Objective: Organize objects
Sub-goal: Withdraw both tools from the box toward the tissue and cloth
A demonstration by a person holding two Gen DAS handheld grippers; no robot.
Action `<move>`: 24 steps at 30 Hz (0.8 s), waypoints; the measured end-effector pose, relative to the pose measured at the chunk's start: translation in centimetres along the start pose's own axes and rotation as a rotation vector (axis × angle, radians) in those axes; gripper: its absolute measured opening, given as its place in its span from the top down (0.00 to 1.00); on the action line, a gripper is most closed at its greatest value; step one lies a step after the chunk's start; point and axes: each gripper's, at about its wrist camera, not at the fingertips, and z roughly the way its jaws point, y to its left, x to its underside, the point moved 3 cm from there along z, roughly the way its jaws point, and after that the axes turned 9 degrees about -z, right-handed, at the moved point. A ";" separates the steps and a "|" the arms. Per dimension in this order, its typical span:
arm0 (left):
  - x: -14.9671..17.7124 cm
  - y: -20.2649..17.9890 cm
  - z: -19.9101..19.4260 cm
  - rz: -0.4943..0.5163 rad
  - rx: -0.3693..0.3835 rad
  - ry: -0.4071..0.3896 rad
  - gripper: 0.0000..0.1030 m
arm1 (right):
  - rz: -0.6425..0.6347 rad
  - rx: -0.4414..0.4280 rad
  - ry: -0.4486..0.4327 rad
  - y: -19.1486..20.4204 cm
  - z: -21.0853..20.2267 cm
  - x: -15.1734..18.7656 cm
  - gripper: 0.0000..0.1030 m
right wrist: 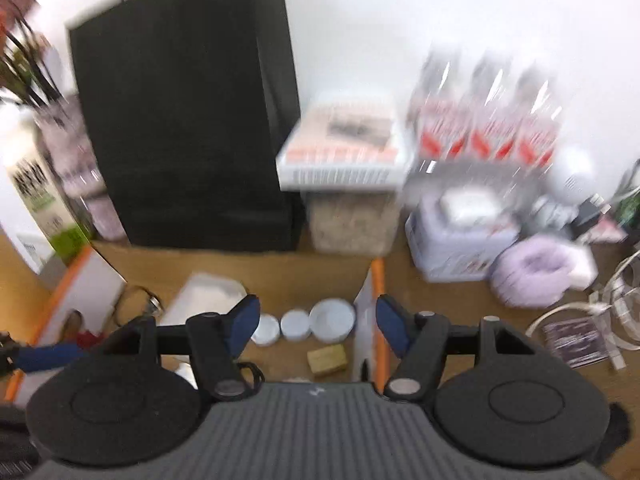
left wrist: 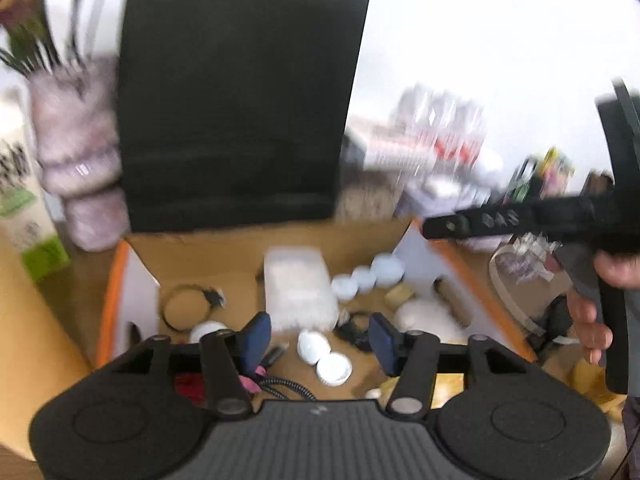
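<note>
Left gripper hovers over the near edge of the open cardboard box, jaws apart, nothing held. Right gripper hangs over the box's right wall, jaws apart too, empty. Both views are motion-blurred.

Inside the box: clear plastic container mid-floor, row of three white round lids toward the far right corner, two more white lids near the front edge, tan block just in front of the row, black cable loop at the left side, coiled black cord at the near edge.

Behind the box stands a black paper bag; bottles and a white basket sit toward the tabletop's back right.

Likely step: picking a loose item. Best to slow down, centre one lid between the pads, avoid snagging the cord.
</note>
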 end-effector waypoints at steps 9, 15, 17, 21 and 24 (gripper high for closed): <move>8.1 -3.7 -17.0 0.061 0.085 -0.249 0.15 | 0.004 -0.011 -0.278 2.9 -18.1 8.4 0.03; 19.3 -4.0 -25.6 0.041 0.122 -0.324 0.04 | -0.009 -0.067 -0.292 7.3 -27.6 22.4 0.00; 22.6 -3.6 -26.7 0.018 0.089 -0.275 0.04 | -0.081 -0.049 -0.252 8.4 -30.3 26.4 0.00; 26.6 -3.0 -27.9 0.033 0.005 -0.203 0.04 | -0.077 -0.033 -0.172 8.4 -33.9 31.4 0.00; 27.1 -2.8 -28.8 0.013 -0.019 -0.218 0.04 | -0.056 -0.025 -0.164 8.2 -34.6 32.7 0.00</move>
